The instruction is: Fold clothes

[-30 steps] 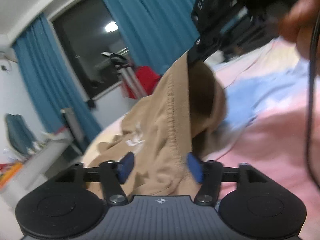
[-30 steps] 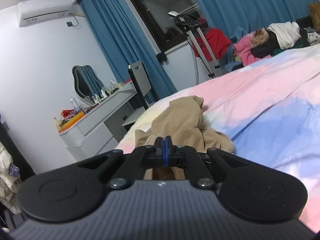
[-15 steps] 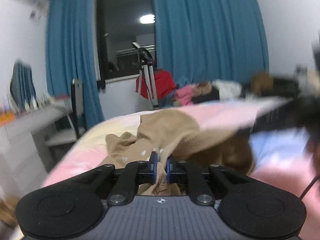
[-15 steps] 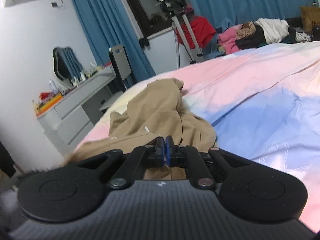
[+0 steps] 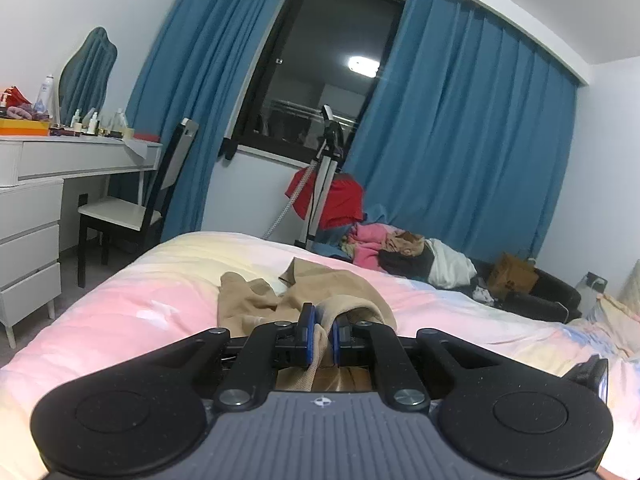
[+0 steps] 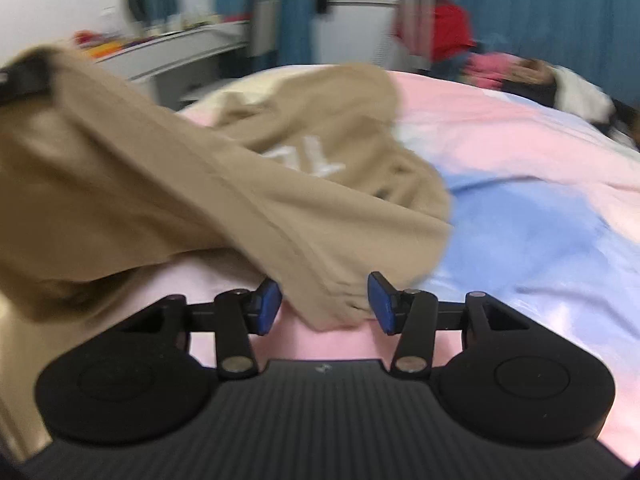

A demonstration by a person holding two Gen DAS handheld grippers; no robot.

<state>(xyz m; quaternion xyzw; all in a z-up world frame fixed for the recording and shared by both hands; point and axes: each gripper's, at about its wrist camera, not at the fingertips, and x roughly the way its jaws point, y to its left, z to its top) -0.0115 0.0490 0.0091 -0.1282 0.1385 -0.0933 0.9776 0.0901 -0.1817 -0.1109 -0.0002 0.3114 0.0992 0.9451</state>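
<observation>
While the pink and blue bed cover (image 5: 120, 320) fills both views, your tan garment (image 6: 248, 184) lies crumpled across it
Your left gripper (image 5: 320, 334) is clamped on a fold of that cloth and lifts one end clear of the bed; your right gripper (image 6: 324, 304) has just been opening, its blue pads (image 6: 267, 305) standing apart with a hanging edge between them, unpinched
</observation>
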